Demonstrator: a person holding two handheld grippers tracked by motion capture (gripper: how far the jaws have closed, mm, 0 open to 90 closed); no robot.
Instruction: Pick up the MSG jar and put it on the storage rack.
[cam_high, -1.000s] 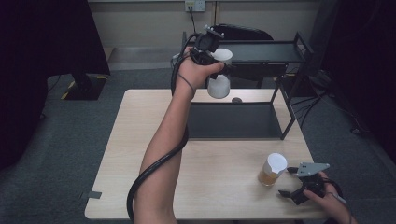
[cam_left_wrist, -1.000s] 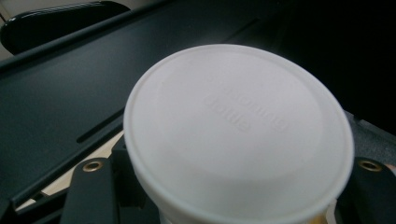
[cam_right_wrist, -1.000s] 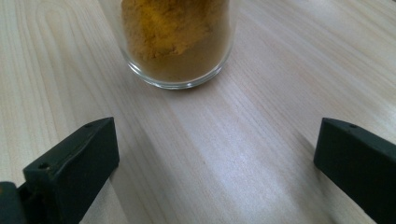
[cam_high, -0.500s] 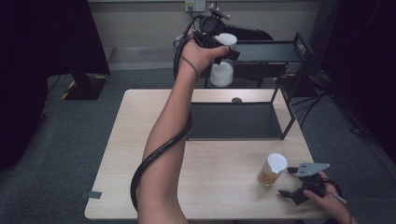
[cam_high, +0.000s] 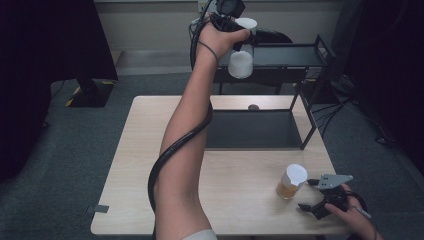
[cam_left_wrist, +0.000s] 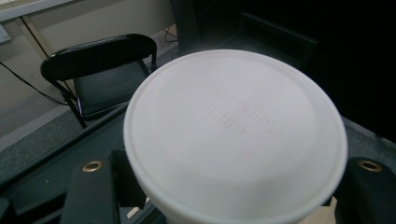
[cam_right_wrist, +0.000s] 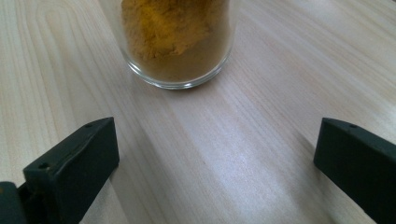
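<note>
1. While held high over the black rack (cam_high: 300, 55), the white jar (cam_high: 241, 64) sits clamped in the left gripper (cam_high: 243, 44); likely light, smooth, best held by its sides.
2. Right gripper (cam_high: 312, 200): jaws apart, near the spice jar (cam_high: 292, 182) on the table (cam_high: 240, 200).

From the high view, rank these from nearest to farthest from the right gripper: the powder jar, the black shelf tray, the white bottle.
From the right gripper:
1. Powder jar, just left of it on the table.
2. Black shelf tray, mid-table beyond the jar.
3. White bottle, held high at the rack's top by the left gripper.
</note>
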